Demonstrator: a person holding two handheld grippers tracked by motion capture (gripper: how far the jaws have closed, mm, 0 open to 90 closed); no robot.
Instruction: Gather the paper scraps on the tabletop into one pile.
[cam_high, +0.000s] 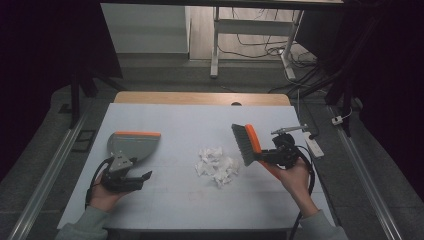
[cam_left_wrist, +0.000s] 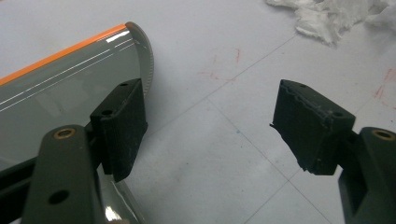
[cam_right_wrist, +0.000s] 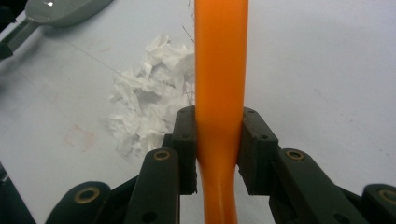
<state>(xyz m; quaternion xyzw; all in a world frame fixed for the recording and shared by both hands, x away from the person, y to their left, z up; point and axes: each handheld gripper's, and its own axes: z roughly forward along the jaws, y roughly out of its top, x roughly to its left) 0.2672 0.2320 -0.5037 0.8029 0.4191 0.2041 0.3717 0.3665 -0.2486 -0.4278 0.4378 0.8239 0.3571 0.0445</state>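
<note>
The right gripper (cam_high: 270, 156) has its fingers (cam_right_wrist: 184, 149) clamped hard on the orange handle of the brush (cam_high: 246, 144), one pad on each side with no gap showing in the right gripper view. The brush head stands lifted above the surface (cam_high: 190, 125), bristles facing left toward the heap of torn white paper (cam_high: 216, 166), just beside its right edge but apart from it.

The left gripper (cam_high: 134, 179) rests low near the front left of the surface, fingers (cam_left_wrist: 119, 128) spread wide and holding nothing. The grey dustpan (cam_high: 132, 145) with its orange lip lies just ahead of it (in the left gripper view one finger sits right against the pan's curved side wall, though contact is hard to judge).

Between the dustpan and the paper runs a bare strip of surface, open for a sweep leftward. The paper sits about mid-surface, well clear of the front edge and of the wooden far edge; bare room lies behind it too. The dustpan's orange lip points toward the far side, not toward the heap.
</note>
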